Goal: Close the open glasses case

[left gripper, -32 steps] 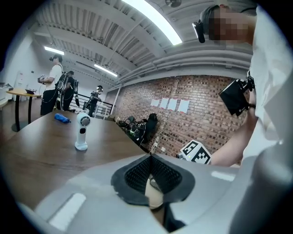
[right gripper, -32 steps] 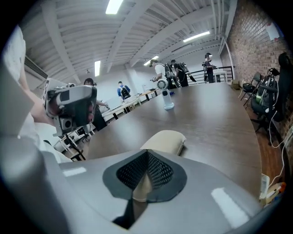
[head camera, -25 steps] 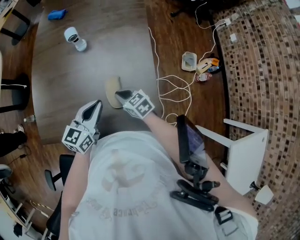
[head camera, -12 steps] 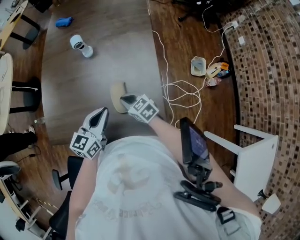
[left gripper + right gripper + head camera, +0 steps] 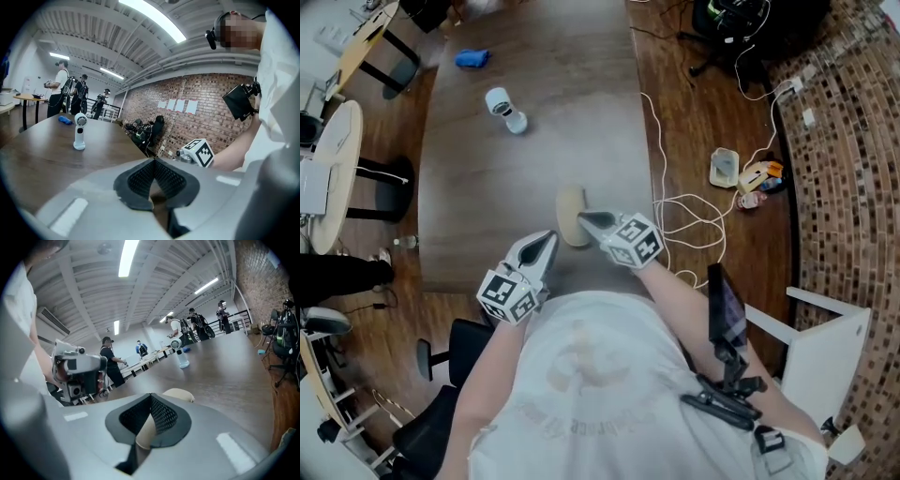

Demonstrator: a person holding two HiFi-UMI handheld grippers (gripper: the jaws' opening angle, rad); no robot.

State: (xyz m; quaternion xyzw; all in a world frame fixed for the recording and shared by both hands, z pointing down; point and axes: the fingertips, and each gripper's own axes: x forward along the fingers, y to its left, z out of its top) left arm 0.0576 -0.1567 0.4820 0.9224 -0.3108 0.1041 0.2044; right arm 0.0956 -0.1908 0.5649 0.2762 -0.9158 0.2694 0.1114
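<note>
The beige glasses case [image 5: 571, 215] lies near the front edge of the dark wooden table [image 5: 506, 169]. From above it shows as one rounded oval shell. My right gripper [image 5: 584, 219] is shut, and its tips overlap the case's right side. In the right gripper view the case [image 5: 180, 394] bulges just beyond the closed jaws of that gripper [image 5: 151, 395], with nothing pinched between them. My left gripper [image 5: 551, 236] is shut too, a short way to the near left of the case, apart from it. Seen from its own camera, the left gripper [image 5: 153, 160] has its tips touching.
A white hand-held fan [image 5: 504, 108] stands further back on the table, with a blue object [image 5: 471, 58] beyond it. White cable [image 5: 684, 216] loops on the floor to the right. A black chair [image 5: 441, 352] is near left. People stand in the background.
The head view has swung, so the table and case sit further right and lower in the picture. Both grippers stay shut by the case; the right one has lifted slightly.
</note>
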